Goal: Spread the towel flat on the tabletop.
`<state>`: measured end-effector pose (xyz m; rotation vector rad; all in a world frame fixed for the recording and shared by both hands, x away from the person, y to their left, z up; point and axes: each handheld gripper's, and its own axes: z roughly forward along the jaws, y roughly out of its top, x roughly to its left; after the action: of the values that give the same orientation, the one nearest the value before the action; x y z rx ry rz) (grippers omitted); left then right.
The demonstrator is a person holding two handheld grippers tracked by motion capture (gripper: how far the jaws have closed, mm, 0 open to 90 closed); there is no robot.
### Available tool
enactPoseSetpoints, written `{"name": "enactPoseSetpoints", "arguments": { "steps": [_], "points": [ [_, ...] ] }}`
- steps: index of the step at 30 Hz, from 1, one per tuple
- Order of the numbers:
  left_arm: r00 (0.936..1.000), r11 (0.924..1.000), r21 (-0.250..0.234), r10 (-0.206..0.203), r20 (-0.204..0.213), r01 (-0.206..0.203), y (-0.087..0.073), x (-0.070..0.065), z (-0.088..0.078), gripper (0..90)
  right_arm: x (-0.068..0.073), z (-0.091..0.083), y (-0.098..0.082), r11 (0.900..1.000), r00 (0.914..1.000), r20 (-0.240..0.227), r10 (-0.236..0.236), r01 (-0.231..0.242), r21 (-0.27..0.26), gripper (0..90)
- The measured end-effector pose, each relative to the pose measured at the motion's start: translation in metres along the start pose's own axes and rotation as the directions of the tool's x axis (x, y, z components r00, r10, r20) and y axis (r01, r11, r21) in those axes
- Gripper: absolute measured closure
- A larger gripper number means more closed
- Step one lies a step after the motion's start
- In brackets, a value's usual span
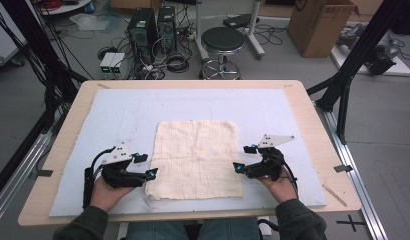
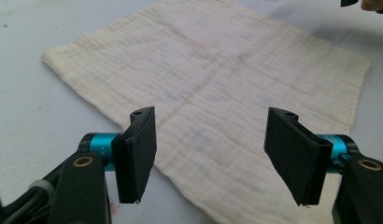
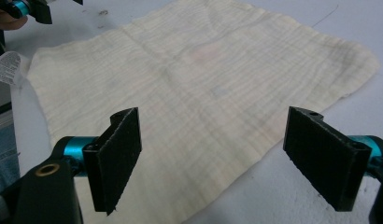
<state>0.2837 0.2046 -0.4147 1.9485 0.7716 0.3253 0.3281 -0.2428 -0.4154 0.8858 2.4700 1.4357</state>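
A cream cloth (image 1: 195, 157) lies spread flat on a pale blue mat (image 1: 118, 115). My left gripper (image 1: 145, 166) rests at the cloth's left edge near its front corner, open. In the left gripper view the cloth (image 2: 217, 79) stretches away beyond the left gripper (image 2: 217, 158), whose jaws stand wide apart with nothing pinched. My right gripper (image 1: 244, 158) sits at the cloth's right edge, also open. In the right gripper view the cloth (image 3: 194, 84) lies under and past the right gripper (image 3: 222, 163), and a white care label (image 3: 5, 67) sticks out at its far corner.
The mat covers a wooden table (image 1: 68, 130). Behind the table stand a black stool (image 1: 222, 42), computer towers (image 1: 143, 30) with loose cables, and a cardboard box (image 1: 318, 25). Black frame posts (image 1: 353, 65) rise at the right.
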Motion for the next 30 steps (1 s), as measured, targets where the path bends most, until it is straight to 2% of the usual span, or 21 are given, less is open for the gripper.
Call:
{"name": "enactPoseSetpoints", "arguments": {
  "steps": [21,23,30],
  "points": [
    [0.9999,1.0,0.008,-0.005,-0.011,0.005,0.0,0.005,0.002,34.8,-0.001,0.005,0.008,1.0,0.9998,-0.005,-0.019,0.019,0.003,18.8],
    [0.9999,0.9999,0.011,-0.006,-0.015,0.006,0.001,0.007,0.002,34.8,-0.002,0.006,0.008,1.0,0.9999,-0.007,-0.01,0.01,0.008,18.9],
    [0.9997,0.9999,0.01,0.006,-0.025,-0.006,0.013,0.01,0.005,34.8,-0.002,0.011,0.014,1.0,0.9996,-0.012,-0.024,0.025,0.018,18.9]
  ]
}}
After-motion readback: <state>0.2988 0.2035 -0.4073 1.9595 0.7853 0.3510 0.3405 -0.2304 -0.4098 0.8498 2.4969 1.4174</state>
